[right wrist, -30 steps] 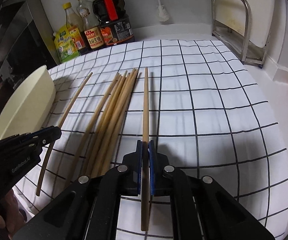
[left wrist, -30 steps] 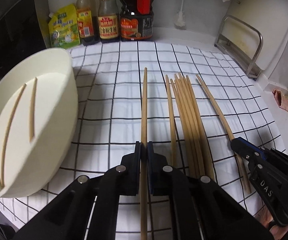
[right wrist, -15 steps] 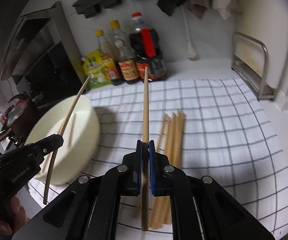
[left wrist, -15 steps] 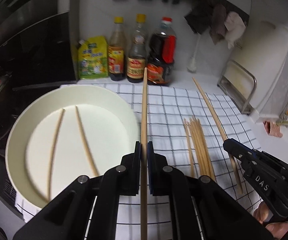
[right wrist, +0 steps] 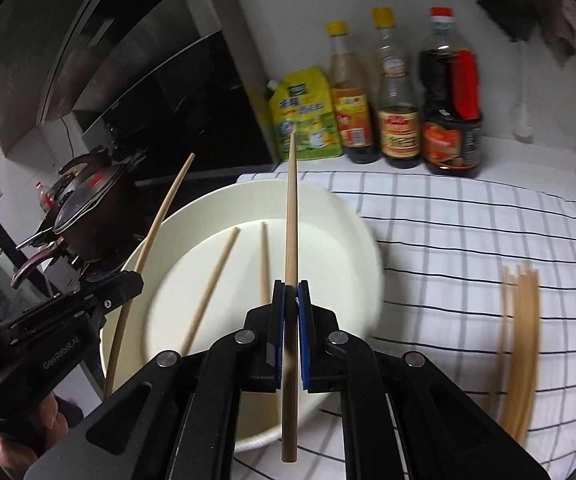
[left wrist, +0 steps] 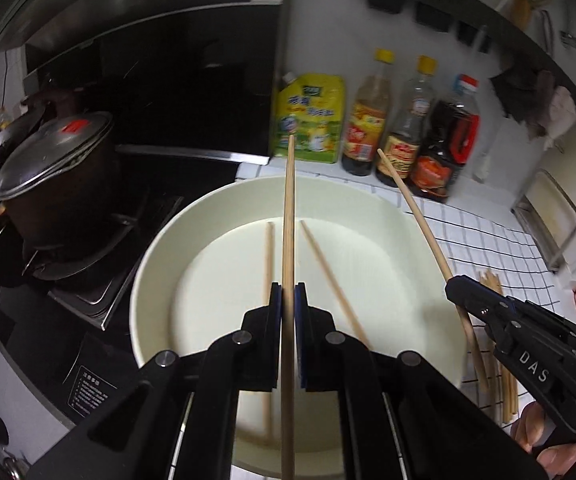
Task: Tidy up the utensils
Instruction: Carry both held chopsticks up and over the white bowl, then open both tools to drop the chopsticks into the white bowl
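Note:
A cream bowl stands at the left end of the checked cloth with two wooden chopsticks lying in it. My left gripper is shut on a chopstick and holds it over the bowl. My right gripper is shut on another chopstick, also over the bowl. Each gripper shows in the other's view, the right gripper and the left gripper. Several loose chopsticks lie on the cloth to the right.
A lidded pot sits on the stove left of the bowl. A yellow pouch and three sauce bottles stand at the back wall. A metal rack is at far right.
Both grippers lifted their chopsticks off the checked cloth and swung left. They now hold them over the cream bowl.

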### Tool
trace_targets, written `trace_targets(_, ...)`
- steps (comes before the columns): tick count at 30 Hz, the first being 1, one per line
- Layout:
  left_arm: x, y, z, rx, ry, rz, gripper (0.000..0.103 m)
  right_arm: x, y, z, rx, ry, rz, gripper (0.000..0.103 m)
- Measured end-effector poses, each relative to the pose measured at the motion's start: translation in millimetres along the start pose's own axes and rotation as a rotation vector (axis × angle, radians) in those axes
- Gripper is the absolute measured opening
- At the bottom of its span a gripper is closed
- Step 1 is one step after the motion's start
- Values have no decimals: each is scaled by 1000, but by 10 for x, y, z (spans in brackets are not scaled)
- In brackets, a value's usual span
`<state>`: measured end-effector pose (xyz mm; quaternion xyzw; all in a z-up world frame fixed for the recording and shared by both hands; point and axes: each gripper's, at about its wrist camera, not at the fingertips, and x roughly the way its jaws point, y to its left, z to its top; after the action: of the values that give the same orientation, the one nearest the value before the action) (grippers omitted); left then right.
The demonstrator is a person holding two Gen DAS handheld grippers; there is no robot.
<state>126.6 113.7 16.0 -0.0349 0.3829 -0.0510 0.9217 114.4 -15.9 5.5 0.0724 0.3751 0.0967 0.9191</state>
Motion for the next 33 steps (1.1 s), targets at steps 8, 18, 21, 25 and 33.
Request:
trace_targets(8, 288, 175, -31, -20, 69, -4, 7, 463, 279, -57, -52, 107, -8, 6)
trace_targets(18, 467, 198, -119, -46, 135, 0, 14, 544, 257, -143, -47, 150, -15, 7)
trace_targets(21, 391, 225, -107, -55, 115, 19, 38, 482, 225, -130, -40, 136, -26, 12)
trace_targets(25, 232, 252, -96, -67, 68, 46, 56, 311, 192, -143, -38, 102, -26, 12)
trace_targets(33, -29, 138, -207, -59, 32, 47, 61, -111, 81, -250, -36, 36, -61, 12)
